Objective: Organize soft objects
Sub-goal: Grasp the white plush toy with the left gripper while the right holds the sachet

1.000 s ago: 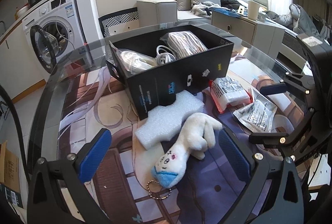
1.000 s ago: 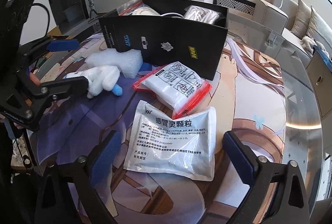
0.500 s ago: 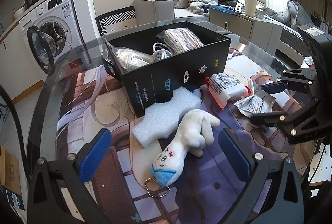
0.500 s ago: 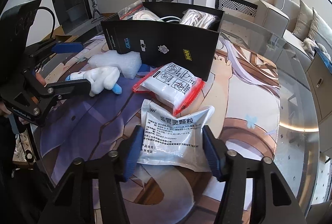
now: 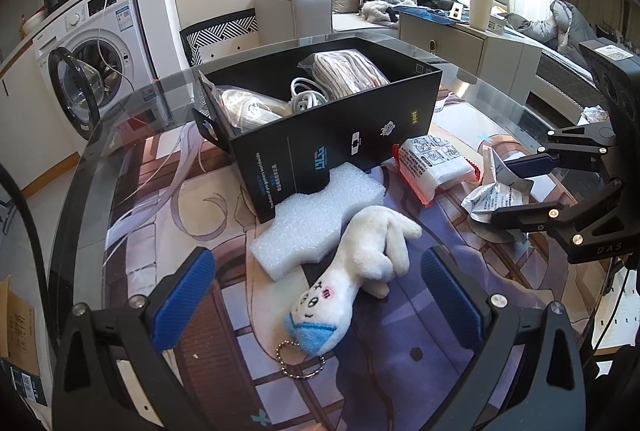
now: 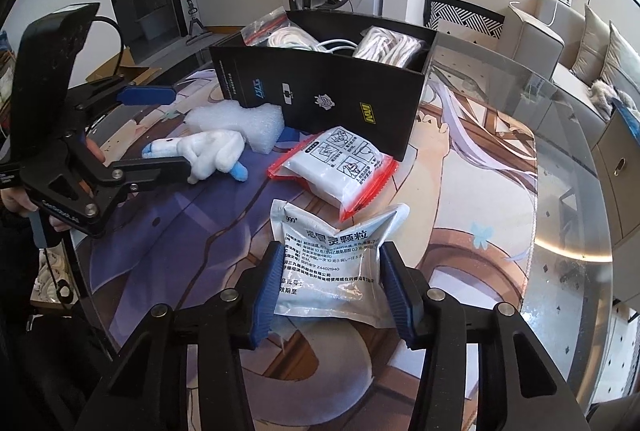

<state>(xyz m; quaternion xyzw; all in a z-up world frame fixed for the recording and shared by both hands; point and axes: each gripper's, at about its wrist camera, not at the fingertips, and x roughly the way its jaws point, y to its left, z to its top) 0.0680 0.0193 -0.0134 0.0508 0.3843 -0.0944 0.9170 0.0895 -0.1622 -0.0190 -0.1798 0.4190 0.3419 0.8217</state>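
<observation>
My right gripper (image 6: pixel 328 287) has just been closing: a second ago its blue pads stood wide on either side of the flat white foil sachet with black printed text (image 6: pixel 332 259), and now they pinch that sachet from both sides, so that its near half buckles and puckers between them. I read that as a grasp made but no lift yet; in the left wrist view the sachet (image 5: pixel 494 197) looks crumpled between the fingers and low over the illustrated table mat (image 6: pixel 460 191), though I cannot tell whether it has left the surface. My left gripper (image 5: pixel 316 295) has not shifted, its jaws spread wide and holding nothing, with the white plush toy with a blue cap and bead chain (image 5: pixel 360 271) lying between its pads, untouched. Just beyond the plush, the white foam block (image 5: pixel 316 215) leans against the front wall of the open black cardboard box (image 5: pixel 340 147), which already contains bagged cords and a white cable. The red-edged clear pouch of white material (image 6: pixel 340 171) lies on the mat between the sachet and the box. I judge the next step to be carrying the sachet up and over the box wall; being thin and slippery, it could slide out of the pinch.
</observation>
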